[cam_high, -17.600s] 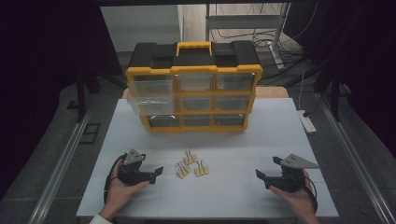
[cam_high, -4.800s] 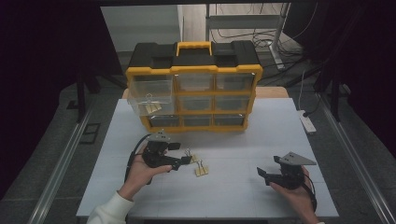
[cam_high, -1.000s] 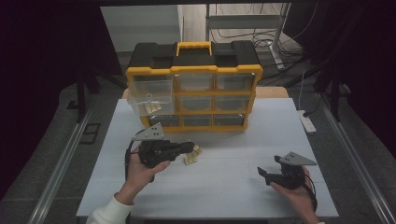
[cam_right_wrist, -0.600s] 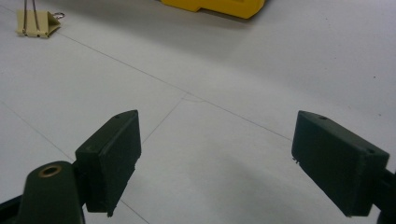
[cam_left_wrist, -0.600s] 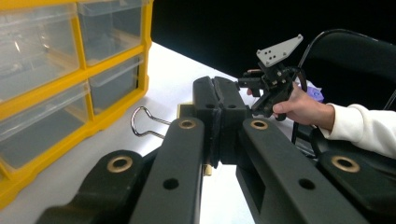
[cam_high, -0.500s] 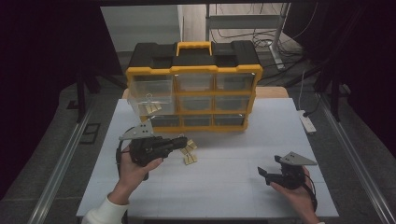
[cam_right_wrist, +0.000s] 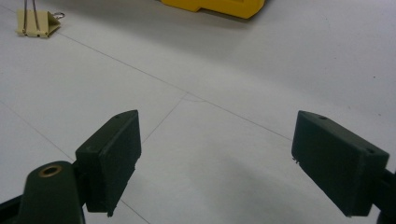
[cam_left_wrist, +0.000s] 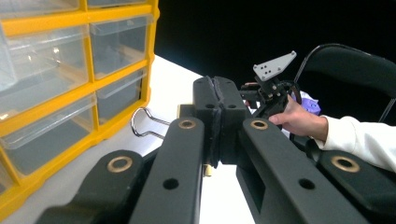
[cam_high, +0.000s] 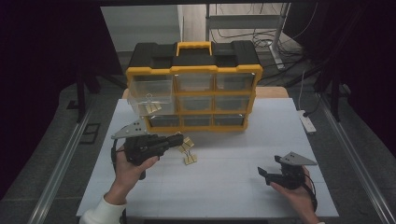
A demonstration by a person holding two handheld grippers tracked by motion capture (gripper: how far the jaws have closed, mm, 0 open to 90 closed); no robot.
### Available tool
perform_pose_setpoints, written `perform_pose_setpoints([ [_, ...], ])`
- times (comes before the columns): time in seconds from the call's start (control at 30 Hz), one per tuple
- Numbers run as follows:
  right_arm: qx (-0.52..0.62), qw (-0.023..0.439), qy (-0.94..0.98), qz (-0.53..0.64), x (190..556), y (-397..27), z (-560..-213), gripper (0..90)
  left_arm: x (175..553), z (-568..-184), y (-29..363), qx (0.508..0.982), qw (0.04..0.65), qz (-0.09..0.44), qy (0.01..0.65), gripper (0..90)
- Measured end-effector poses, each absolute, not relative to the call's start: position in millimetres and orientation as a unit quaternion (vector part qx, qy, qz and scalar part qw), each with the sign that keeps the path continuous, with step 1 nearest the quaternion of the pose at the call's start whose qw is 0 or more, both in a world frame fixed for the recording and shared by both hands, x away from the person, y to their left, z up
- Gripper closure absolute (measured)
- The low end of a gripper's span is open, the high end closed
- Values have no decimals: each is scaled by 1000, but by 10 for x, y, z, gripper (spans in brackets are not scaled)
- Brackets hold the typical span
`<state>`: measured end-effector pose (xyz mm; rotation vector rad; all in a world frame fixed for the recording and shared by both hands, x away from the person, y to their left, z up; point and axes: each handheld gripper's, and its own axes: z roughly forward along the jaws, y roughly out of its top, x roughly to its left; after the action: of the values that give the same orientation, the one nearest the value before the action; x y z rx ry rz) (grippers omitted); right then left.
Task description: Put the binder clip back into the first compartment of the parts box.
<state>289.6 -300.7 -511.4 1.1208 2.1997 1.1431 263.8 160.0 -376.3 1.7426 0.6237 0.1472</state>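
My left gripper (cam_high: 179, 138) hangs just above the white table (cam_high: 233, 196), in front of the yellow drawer organizer (cam_high: 194, 70), with its jaws pointing right. In the left gripper view the left gripper (cam_left_wrist: 215, 93) is shut on a binder clip whose wire handle (cam_left_wrist: 142, 122) sticks out to the left. Loose cream binder clips (cam_high: 188, 149) lie on the table just right of the jaw tips. The organizer's top-left drawer (cam_high: 148, 95) is pulled out and holds clips (cam_high: 152, 108). My right gripper (cam_high: 261, 173) rests near the table's front right, and the right gripper (cam_right_wrist: 217, 158) is open with nothing between its jaws.
The organizer's clear drawers (cam_left_wrist: 60, 70) stand close on the left in the left gripper view. One clip (cam_right_wrist: 37, 23) and the organizer's yellow base (cam_right_wrist: 219, 7) lie far ahead of the right gripper. A power strip (cam_high: 308, 122) sits at the table's right edge.
My left hand has carried its shut gripper a little to the left and up, away from the loose clips. The right hand has stayed put.
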Motion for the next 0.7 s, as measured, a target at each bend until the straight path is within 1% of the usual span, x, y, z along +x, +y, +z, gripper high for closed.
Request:
perform_pose_setpoints([
  [0.47,409,210,787,411,2894,-3012,-5114,162,2656,-3670,1709,742,606,79,277,892],
  [0.7,410,210,786,413,2896,-3022,-5110,162,2717,-3523,1773,730,620,80,277,892],
])
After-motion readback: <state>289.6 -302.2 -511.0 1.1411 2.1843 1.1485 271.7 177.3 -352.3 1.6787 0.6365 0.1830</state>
